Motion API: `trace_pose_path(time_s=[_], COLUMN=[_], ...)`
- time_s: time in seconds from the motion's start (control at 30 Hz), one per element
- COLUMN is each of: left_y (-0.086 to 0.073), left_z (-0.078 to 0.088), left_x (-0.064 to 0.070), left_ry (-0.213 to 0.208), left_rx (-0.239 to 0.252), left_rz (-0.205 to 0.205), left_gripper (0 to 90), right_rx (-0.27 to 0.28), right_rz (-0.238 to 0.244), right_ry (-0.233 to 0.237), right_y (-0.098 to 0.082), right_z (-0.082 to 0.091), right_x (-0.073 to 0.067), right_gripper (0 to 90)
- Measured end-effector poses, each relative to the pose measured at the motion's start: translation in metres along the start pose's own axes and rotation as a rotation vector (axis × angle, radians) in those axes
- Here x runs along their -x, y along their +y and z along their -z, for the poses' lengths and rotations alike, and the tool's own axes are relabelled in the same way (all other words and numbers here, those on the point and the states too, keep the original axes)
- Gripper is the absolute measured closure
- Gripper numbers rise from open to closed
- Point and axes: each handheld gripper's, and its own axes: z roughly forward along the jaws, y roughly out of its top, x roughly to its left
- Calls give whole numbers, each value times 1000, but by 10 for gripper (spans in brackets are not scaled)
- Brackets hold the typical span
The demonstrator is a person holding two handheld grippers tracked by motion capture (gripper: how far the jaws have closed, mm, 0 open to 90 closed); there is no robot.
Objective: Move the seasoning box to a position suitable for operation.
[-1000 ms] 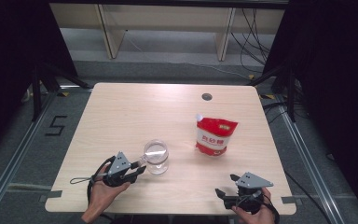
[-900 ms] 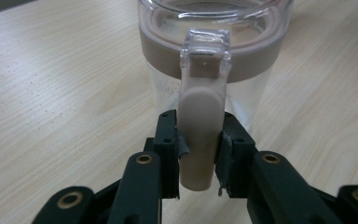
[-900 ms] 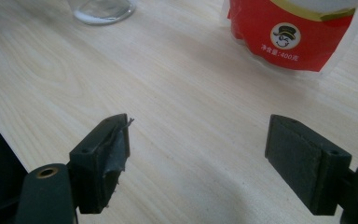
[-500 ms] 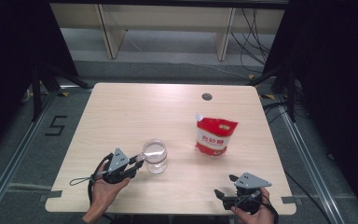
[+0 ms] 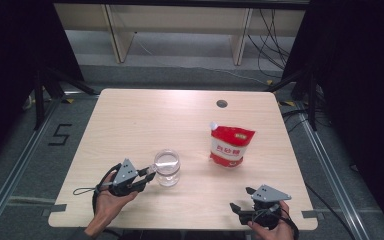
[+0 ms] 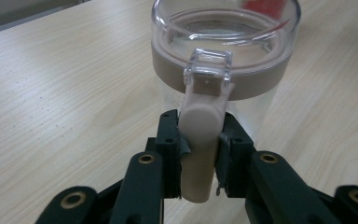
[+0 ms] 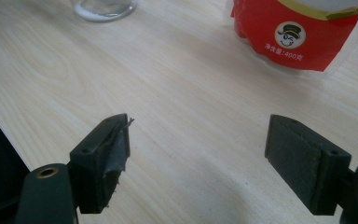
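Clear jar [image 5: 167, 167] stands upright on the tabletop [image 5: 145, 120], near the front edge, left of centre. Transparent lid with beige collar on top; a beige latch tab [image 6: 199, 140] hangs down the jar's side below a clear clip. Left gripper [image 5: 147, 176] sits just left of the jar; in the left gripper view its jaws are narrow and pressed on the latch tab from both sides, pads in contact. Left hand [image 5: 111, 200] holds the gripper body, cable loop trailing on the wood. Red stand-up pouch [image 5: 231, 146] with white spout cap sits to the right of the jar, well apart from it, upright. Right gripper [image 5: 241, 200] is at the front right corner, held in the right hand [image 5: 272, 230], jaws wide with nothing between them, bare wood below; the pouch shows ahead in the right gripper view.
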Motion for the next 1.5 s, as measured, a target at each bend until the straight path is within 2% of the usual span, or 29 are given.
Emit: trace_pose_path(time_s=[0.03, 0.07, 0.1, 0.17, 0.2, 0.23, 0.37, 0.5, 0.53, 0.6, 0.67, 0.77, 0.83, 0.9, 0.97, 1.0, 1.07, 1.1, 1.2, 1.23, 1.4, 1.47, 1.5], left_y=[-2, -2, -2, 1, 1, 2, 2, 2, 2, 3, 3, 3, 3, 3, 6, 7, 6, 7, 7, 6, 6, 6, 7], left_z=[-2, -2, -3, -6, -6, -7, -8, -8, -8, -9, -9, -11, -15, -16, -17, -17, -18, -18, -18, -18, -17, -17, -17], left_x=[3, 3, 6, 13, 13, 17, 19, 20, 21, 22, 23, 26, 34, 38, 43, 45, 44, 44, 42, 42, 42, 42, 41], left_ry=[-38, -38, -55, -97, -97, -117, -141, -160, -168, -185, -189, -221, -282, -292, -295, -294, -296, -285, -269, -262, -261, -263, -278], left_rx=[-2, -2, 0, 2, 2, 1, 16, 26, 26, 28, 30, 30, 38, 33, 20, 11, 19, 19, 19, 19, 15, 14, 4], left_rz=[12, 12, 19, -14, -14, -35, -47, -39, -42, -67, -68, -76, -87, -91, -116, -105, -98, -105, -114, -100, -104, -101, -101], left_gripper=[730, 730, 730, 730, 730, 730, 729, 729, 728, 728, 728, 728, 728, 728, 728, 728, 728, 728, 729, 729, 728, 725, 719], right_rx=[-1, -1, 3, -1, -2, 1, 6, 4, 4, 6, 8, 4, 3, 3, 8, 8, 9, 6, 8, 7, 10, 5, 0], right_rz=[0, 0, 15, 0, 2, 1, -1, 1, 18, 14, 20, 21, 18, 19, 20, 17, 21, 10, 20, 20, 32, 16, -1], right_ry=[1, 1, 0, 0, -2, -3, -3, -1, 4, 4, 2, 7, 8, 8, 5, 0, 3, 2, 8, 8, 9, 5, 6], right_y=[0, 0, 0, 0, 0, 0, 0, 0, 1, 1, 1, 1, 1, 1, 1, 0, 0, 0, 1, 1, 1, 1, 1], right_z=[0, 0, 0, 0, 0, 0, 0, 0, 0, 0, 0, -1, -1, -1, -1, 0, 0, 0, 0, 0, -1, 0, 0], right_x=[0, 0, 1, 0, 0, 0, 0, 0, 1, 0, 1, 1, 1, 1, 1, 1, 1, 0, 1, 1, 1, 0, -2], right_gripper=[229, 229, 229, 229, 229, 229, 230, 230, 230, 230, 230, 230, 230, 230, 230, 230, 230, 230, 230, 230, 230, 230, 230])
